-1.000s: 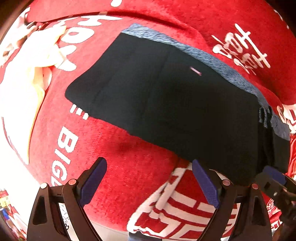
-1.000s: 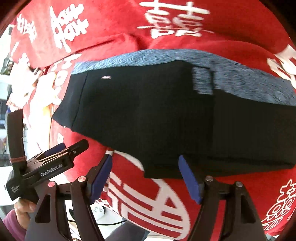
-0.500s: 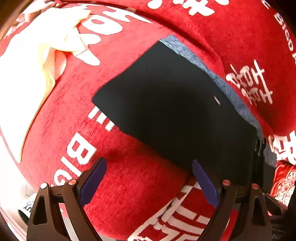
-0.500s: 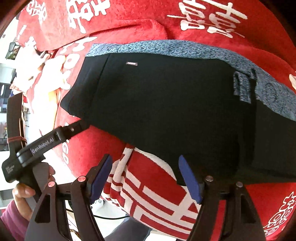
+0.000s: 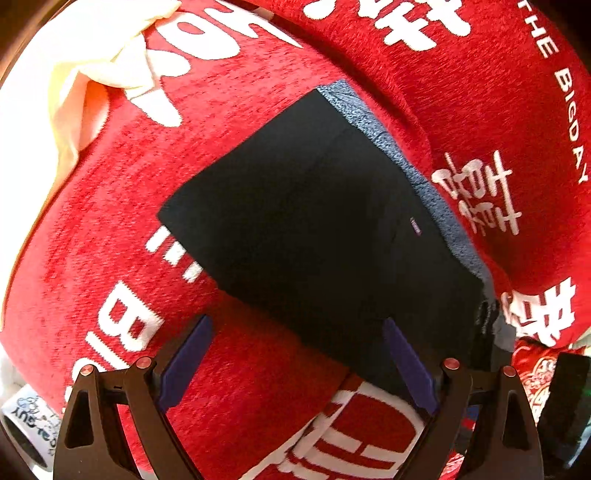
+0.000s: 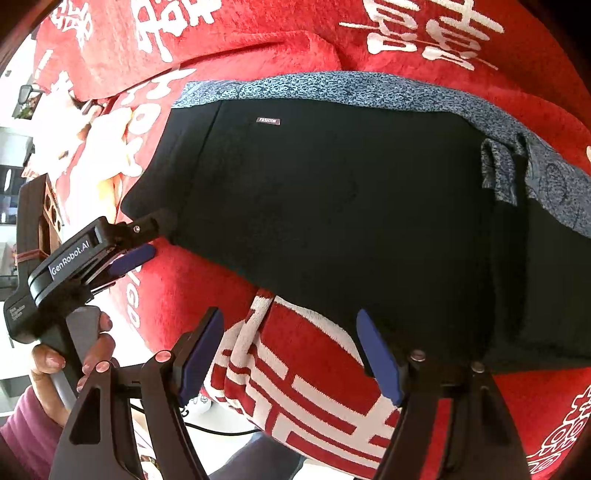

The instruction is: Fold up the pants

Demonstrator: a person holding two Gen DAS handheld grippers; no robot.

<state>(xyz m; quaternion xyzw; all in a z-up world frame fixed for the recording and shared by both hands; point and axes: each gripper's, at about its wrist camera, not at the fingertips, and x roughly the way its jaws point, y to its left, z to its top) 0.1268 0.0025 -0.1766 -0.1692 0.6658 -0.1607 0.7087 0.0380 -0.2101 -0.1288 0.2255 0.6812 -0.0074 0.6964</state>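
Folded black fabric pants (image 6: 332, 206) flat on red plush blanket (image 6: 303, 55); my left hand-held gripper (image 5: 295, 363) spread wide, empty; right hand-held gripper (image 6: 291, 354) likewise.

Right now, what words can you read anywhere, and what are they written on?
"FASHION": small tag on the black pants.
"GenRobot.AI": label on the left gripper.
"THE BIGDAY": red blanket, white letters.
Blanket's large white characters: decorative, not read.
Roll's blue scribble: too blurred.
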